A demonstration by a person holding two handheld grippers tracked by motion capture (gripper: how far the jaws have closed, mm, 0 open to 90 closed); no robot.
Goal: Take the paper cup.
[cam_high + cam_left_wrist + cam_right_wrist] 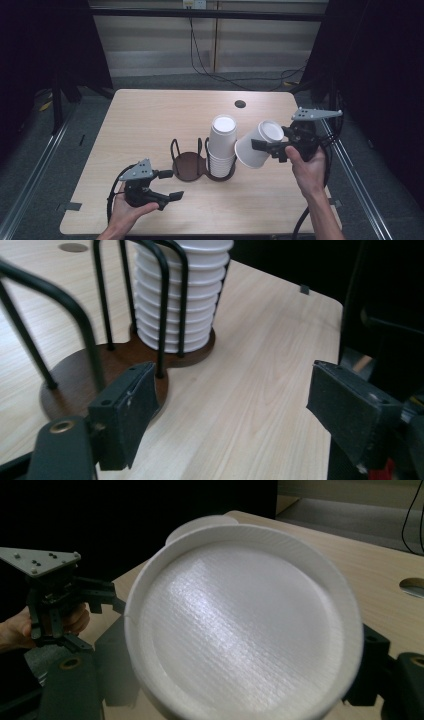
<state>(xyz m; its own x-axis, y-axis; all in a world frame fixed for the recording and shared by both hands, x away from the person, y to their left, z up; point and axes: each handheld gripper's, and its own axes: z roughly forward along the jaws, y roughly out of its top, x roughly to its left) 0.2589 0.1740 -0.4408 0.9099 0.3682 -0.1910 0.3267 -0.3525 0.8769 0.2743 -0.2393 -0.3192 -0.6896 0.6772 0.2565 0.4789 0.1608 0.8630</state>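
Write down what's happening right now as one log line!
right gripper: shut on paper cup, tilted beside cup stack | left gripper: open, empty, near holder | table

We see a pale wood-grain tabletop [150, 120] with a round dark hole [240, 104] near its far edge. Grey carpet floor [40, 165] surrounds it. Behind, a beige panelled wall [160, 45] carries black cables [210, 70] trailing down. Dark curtains [385, 75] flank both sides.
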